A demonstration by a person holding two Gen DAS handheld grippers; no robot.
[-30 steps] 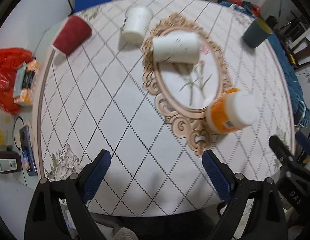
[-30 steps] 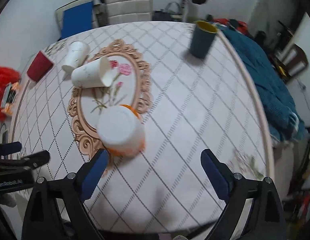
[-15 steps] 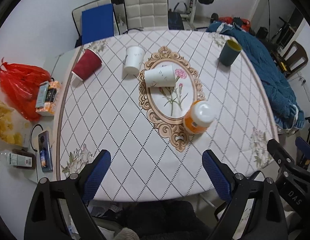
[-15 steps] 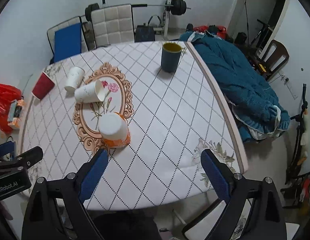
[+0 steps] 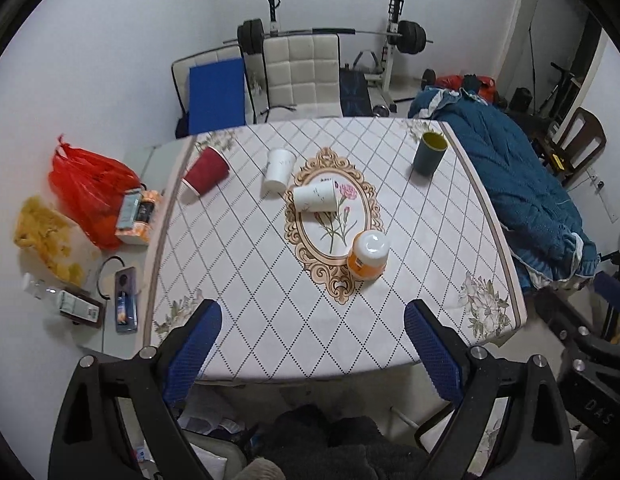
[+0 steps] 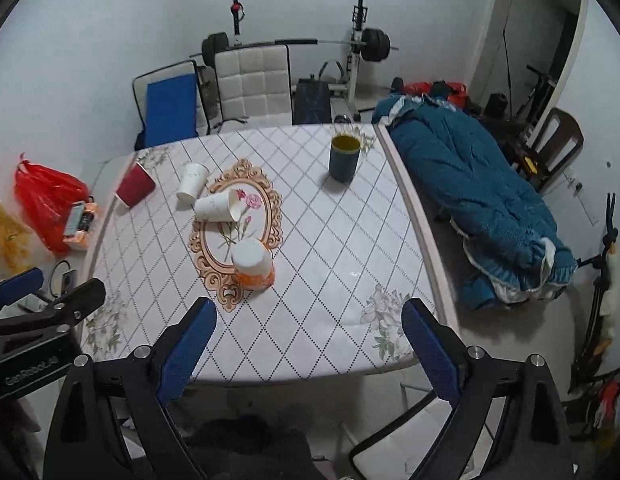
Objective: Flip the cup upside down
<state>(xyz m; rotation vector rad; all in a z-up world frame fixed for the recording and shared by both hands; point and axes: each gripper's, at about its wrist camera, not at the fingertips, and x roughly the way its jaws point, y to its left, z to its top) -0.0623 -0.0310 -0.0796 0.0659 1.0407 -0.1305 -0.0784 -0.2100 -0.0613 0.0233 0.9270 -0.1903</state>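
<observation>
An orange cup (image 5: 368,255) stands upside down, white base up, at the near edge of the oval flower mat (image 5: 332,224); it also shows in the right wrist view (image 6: 253,265). A white paper cup (image 5: 314,197) lies on its side on the mat, and another white cup (image 5: 278,166) stands upside down beside it. A red cup (image 5: 203,170) lies tilted at the far left. A dark teal cup (image 5: 429,153) stands upright at the far right. My left gripper (image 5: 313,340) and right gripper (image 6: 307,338) are open, empty, high above the table's near edge.
The table (image 5: 390,320) has a diamond-pattern cloth. A red bag (image 5: 89,192) and small items lie on a low surface to the left. A blue quilt (image 6: 478,200) lies to the right. Chairs (image 5: 297,76) and a barbell rack stand behind.
Both grippers have pulled up and back from the table, so the whole table and room now show. The orange cup stays upside down by the mat.
</observation>
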